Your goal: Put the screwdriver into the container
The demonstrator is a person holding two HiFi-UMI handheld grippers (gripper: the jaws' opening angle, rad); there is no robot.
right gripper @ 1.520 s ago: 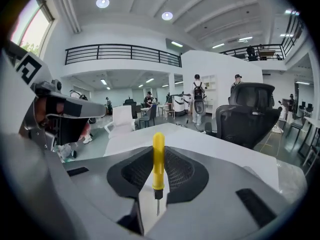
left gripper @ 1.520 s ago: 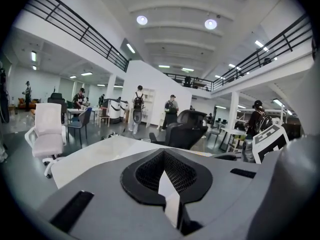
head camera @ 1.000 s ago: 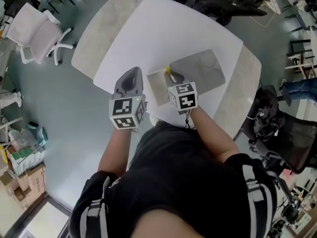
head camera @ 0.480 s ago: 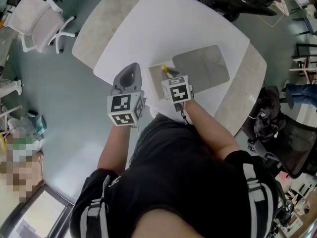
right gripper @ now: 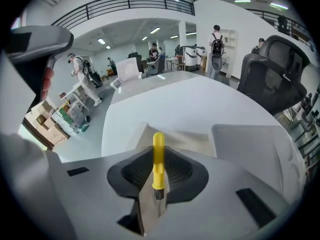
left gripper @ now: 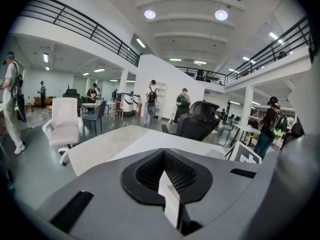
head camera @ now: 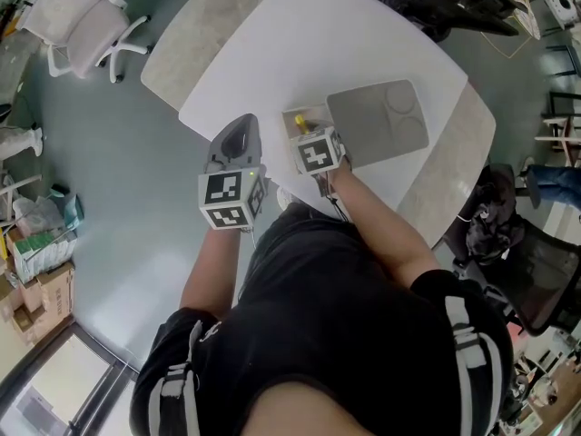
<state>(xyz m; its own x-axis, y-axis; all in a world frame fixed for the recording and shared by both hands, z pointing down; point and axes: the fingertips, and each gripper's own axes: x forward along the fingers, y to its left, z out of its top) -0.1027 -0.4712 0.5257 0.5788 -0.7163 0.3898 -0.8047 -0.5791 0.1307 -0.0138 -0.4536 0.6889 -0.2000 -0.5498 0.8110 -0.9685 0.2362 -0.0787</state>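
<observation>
A yellow-handled screwdriver (right gripper: pixel 158 156) is clamped by its metal shaft in my right gripper (right gripper: pixel 156 198), handle pointing away from me. In the head view the yellow screwdriver handle (head camera: pixel 300 120) shows just above the small white open container (head camera: pixel 289 131), and the right gripper (head camera: pixel 309 134) with its marker cube covers the box's near part. In the right gripper view the container (right gripper: pixel 186 137) lies directly beyond the handle tip. My left gripper (head camera: pixel 238 145) hovers to the left over the table's near edge. Its jaws (left gripper: pixel 169 200) are shut with nothing between them.
A grey flat lid or tray (head camera: pixel 379 122) lies just right of the container on the white table (head camera: pixel 300 44). A white office chair (head camera: pixel 77 25) stands far left on the floor, and a black chair (right gripper: pixel 272 69) behind the table. People stand in the background.
My right gripper has carried the screwdriver forward and left, from beside the container to over it. The left gripper has stayed in about the same place.
</observation>
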